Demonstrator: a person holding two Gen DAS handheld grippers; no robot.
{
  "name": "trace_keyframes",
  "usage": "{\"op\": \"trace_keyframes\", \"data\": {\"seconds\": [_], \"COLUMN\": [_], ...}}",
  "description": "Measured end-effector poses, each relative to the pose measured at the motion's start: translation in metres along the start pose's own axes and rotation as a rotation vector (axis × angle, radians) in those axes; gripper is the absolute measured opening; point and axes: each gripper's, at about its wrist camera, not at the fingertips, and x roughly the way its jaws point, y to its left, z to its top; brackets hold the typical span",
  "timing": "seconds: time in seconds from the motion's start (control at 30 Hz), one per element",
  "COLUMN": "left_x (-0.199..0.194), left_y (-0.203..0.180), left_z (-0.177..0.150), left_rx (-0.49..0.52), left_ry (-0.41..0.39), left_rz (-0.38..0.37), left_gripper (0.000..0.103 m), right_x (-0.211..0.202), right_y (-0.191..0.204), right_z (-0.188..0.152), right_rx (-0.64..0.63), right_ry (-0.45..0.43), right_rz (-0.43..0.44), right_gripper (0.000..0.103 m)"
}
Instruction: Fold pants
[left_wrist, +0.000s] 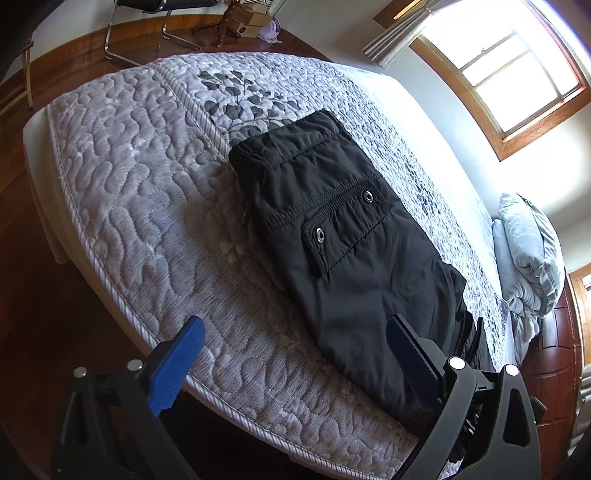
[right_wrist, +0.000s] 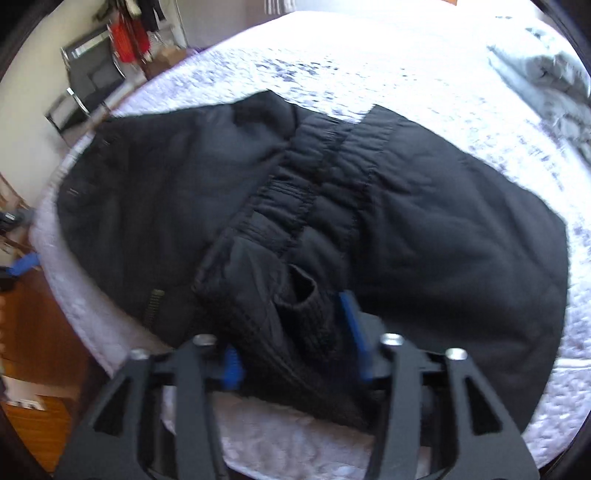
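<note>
Black pants (left_wrist: 332, 229) lie folded on the quilted mattress (left_wrist: 147, 192), back pocket with two snaps facing up. My left gripper (left_wrist: 295, 343) hangs open and wide over the mattress's near edge. Its right finger (left_wrist: 410, 354) is above the pants' near end and its left finger (left_wrist: 184, 365) is over bare quilt. In the blurred right wrist view the pants (right_wrist: 443, 229) spread wide, the elastic waistband (right_wrist: 314, 184) running up the middle. My right gripper (right_wrist: 295, 347) stands open, with a bunched fold of the black fabric (right_wrist: 295, 317) between its blue pads.
A folded pale blue duvet (left_wrist: 528, 251) lies at the bed's far right end. A window (left_wrist: 517, 74) lights the wall beyond. Metal-framed chairs (left_wrist: 147, 29) and boxes stand on the wooden floor (left_wrist: 74, 62) past the bed. The mattress edge (right_wrist: 92, 332) drops off near both grippers.
</note>
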Motion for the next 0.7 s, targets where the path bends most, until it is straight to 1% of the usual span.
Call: {"op": "trace_keyframes", "data": {"seconds": [0.07, 0.17, 0.2, 0.27, 0.33, 0.4, 0.43, 0.5, 0.6, 0.7], "left_x": [0.000, 0.001, 0.001, 0.002, 0.004, 0.005, 0.006, 0.007, 0.009, 0.012], "left_y": [-0.002, -0.003, -0.004, -0.004, -0.005, -0.007, -0.009, -0.011, -0.014, -0.017], "left_z": [-0.001, -0.001, -0.001, -0.002, -0.002, -0.002, -0.003, -0.003, -0.002, -0.001], "left_rx": [0.005, 0.010, 0.009, 0.004, 0.001, -0.002, -0.002, 0.000, 0.007, 0.003], "left_ry": [0.002, 0.006, 0.008, 0.012, 0.014, 0.015, 0.016, 0.019, 0.020, 0.025], "left_rz": [0.001, 0.006, 0.006, 0.006, 0.008, 0.006, 0.004, 0.002, 0.002, 0.000], "left_gripper": [0.099, 0.099, 0.099, 0.099, 0.099, 0.099, 0.099, 0.099, 0.099, 0.099], "right_x": [-0.008, -0.020, -0.024, -0.030, -0.035, -0.032, -0.030, -0.020, -0.007, -0.004], "right_y": [-0.003, -0.018, -0.026, -0.039, -0.048, -0.055, -0.056, -0.054, -0.047, -0.042], "right_z": [-0.003, -0.007, -0.009, -0.011, -0.011, -0.008, -0.008, -0.004, -0.007, -0.010], "right_rx": [0.032, 0.115, 0.164, 0.243, 0.311, 0.367, 0.376, 0.369, 0.328, 0.287], "right_ry": [-0.007, -0.005, -0.003, -0.018, -0.045, -0.046, -0.042, -0.008, 0.040, 0.037], "right_rz": [0.083, 0.227, 0.287, 0.363, 0.407, 0.446, 0.446, 0.410, 0.349, 0.308], "right_gripper": [0.063, 0.065, 0.065, 0.065, 0.065, 0.062, 0.062, 0.059, 0.058, 0.056]}}
